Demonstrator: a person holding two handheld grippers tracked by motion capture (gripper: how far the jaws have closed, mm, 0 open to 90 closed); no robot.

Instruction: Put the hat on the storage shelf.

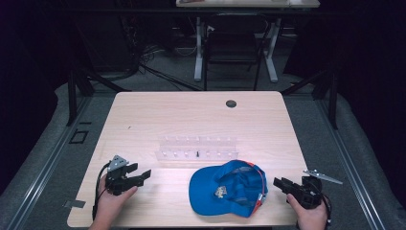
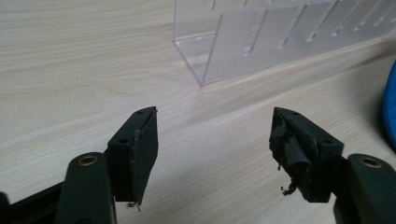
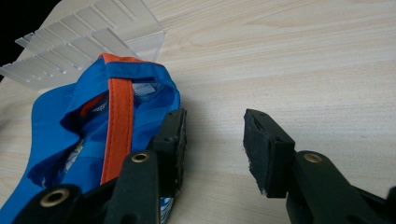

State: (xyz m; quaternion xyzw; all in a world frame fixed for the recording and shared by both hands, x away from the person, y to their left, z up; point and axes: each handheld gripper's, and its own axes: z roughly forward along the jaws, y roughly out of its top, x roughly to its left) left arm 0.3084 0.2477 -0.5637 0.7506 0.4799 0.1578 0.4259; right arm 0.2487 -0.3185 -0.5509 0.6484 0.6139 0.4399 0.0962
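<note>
Hands hold both tongs low near the table's 6 o'clock edge. Left tongs [image 1: 143,175] gape wide, right tongs [image 1: 277,182] gape too, empty, probably ready for the cap [image 1: 229,188] between them.

The blue cap [image 1: 229,188] bears a small emblem too blurred to read.

blue cap [image 1: 230,188] with orange strap; clear rack [image 1: 196,148]; pale wood-grain table [image 1: 158,115]

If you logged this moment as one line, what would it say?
left tongs: open, empty | right tongs: open, empty, beside cap | blue cap: on table, free | clear rack: behind cap
</note>
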